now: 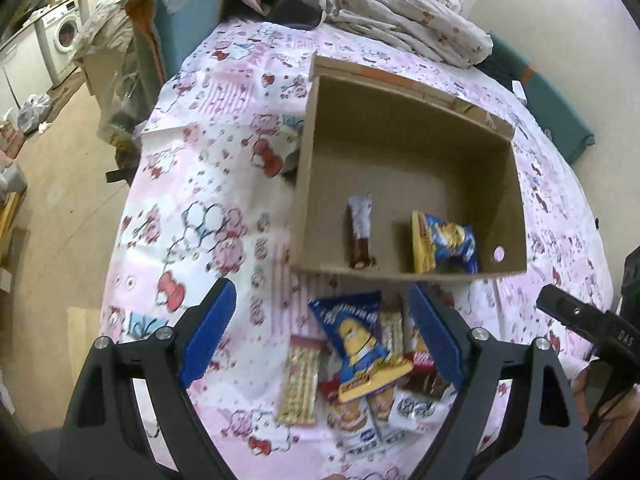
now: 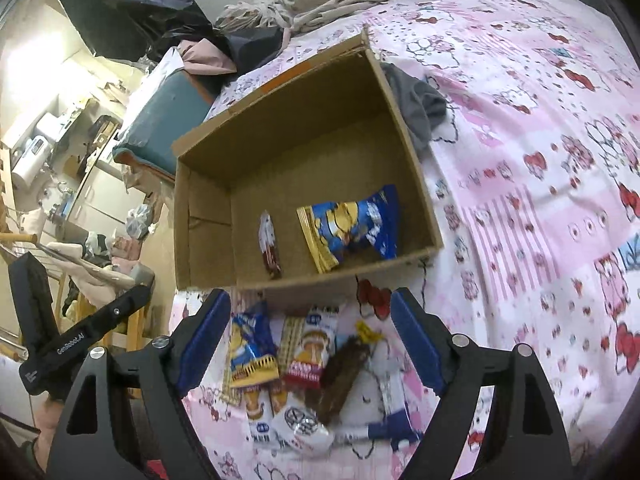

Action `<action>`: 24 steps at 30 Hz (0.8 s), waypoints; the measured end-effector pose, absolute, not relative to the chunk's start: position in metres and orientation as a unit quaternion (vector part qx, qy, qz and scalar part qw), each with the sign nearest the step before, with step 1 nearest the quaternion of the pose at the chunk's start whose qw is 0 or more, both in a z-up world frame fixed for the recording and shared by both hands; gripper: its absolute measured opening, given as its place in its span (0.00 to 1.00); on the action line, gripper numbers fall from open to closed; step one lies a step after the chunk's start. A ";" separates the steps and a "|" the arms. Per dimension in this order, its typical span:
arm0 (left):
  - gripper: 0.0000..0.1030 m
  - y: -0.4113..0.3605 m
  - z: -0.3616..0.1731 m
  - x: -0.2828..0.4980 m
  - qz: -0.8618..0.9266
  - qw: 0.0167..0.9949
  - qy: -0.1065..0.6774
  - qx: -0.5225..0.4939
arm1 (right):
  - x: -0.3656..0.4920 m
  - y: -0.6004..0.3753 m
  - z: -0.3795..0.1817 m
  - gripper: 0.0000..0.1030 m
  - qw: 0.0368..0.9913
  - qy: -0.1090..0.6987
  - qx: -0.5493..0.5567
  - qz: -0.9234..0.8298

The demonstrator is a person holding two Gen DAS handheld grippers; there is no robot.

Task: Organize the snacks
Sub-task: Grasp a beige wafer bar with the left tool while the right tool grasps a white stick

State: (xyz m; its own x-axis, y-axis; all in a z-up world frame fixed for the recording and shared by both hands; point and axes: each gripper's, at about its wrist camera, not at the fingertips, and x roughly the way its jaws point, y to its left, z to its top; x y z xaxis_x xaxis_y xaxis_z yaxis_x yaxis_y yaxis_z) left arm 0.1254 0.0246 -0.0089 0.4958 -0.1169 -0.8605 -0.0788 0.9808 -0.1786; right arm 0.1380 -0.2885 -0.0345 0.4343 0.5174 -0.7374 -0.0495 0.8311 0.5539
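An open cardboard box [image 1: 400, 136] [image 2: 288, 120] stands on the pink patterned bed sheet. Inside lie a brown-and-white snack bar [image 1: 361, 232] [image 2: 269, 245] and a blue-and-yellow chip bag [image 1: 444, 242] [image 2: 352, 226]. A pile of snack packets [image 1: 360, 364] [image 2: 308, 364] lies in front of the box, with a blue-yellow bag [image 1: 356, 336] [image 2: 250, 350] on top. My left gripper [image 1: 320, 340] is open above the pile, empty. My right gripper [image 2: 310, 340] is open above the pile, empty. A dark brown bar [image 2: 340, 376] lies between its fingers.
Crumpled bedding [image 1: 400, 12] lies behind the box. A grey cloth [image 2: 420, 104] lies beside the box's right wall. A teal cushion [image 1: 184, 24] sits at the bed edge. The floor and a washing machine [image 1: 64, 36] are at left. The right gripper's body [image 1: 588, 328] shows at the right edge.
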 end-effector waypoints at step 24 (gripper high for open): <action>0.49 0.008 -0.144 0.113 0.006 0.743 0.667 -0.062 | 0.105 -0.327 -0.068 0.82 0.779 0.550 0.280 0.111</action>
State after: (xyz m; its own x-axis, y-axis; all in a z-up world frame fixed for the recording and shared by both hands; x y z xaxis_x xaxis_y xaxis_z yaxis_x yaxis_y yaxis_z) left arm 0.1132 0.0080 -0.1441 0.1112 -0.0746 -0.9910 -0.0911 0.9922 -0.0849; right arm 0.1054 -0.3269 -0.0684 0.3709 0.4805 -0.7947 0.1361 0.8184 0.5583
